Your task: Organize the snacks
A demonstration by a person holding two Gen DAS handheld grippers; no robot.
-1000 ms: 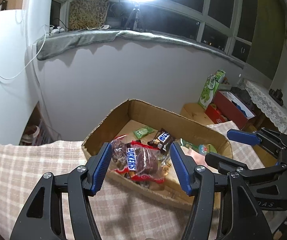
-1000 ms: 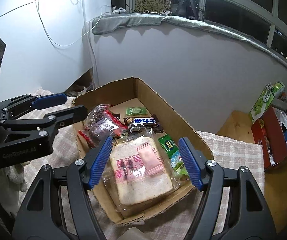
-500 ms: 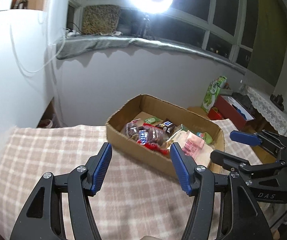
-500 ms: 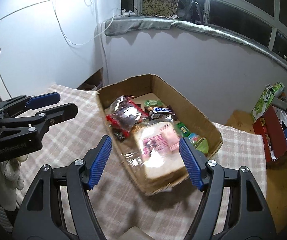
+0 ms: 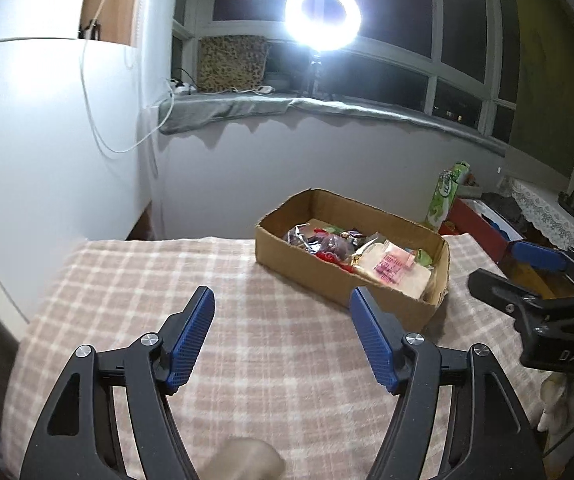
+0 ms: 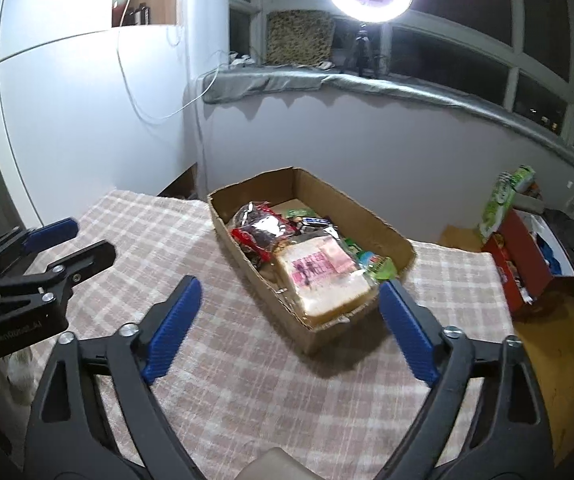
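A shallow cardboard box (image 5: 295, 256) (image 6: 379, 220) sits on a checked cloth. It holds a wrapped slice of bread (image 5: 399, 272) (image 6: 323, 276), a dark red snack bag (image 5: 331, 246) (image 6: 261, 230), a chocolate bar (image 6: 315, 221) and green packets (image 6: 377, 262). My left gripper (image 5: 283, 320) is open and empty, held back from the box over the cloth. My right gripper (image 6: 291, 306) is open and empty, also short of the box. Each gripper shows in the other's view, the right (image 5: 527, 276) and the left (image 6: 67, 240).
The checked cloth (image 5: 247, 340) (image 6: 247, 380) covers the table. A red box (image 5: 483, 228) (image 6: 523, 256) and a green carton (image 5: 445, 196) (image 6: 503, 200) stand off the table's right side. White walls and a windowsill with a ring light (image 5: 323, 10) lie behind.
Both grippers have pulled back and up from over the box, still open. The box now looks smaller and farther away in both views. The snacks stay in the box.
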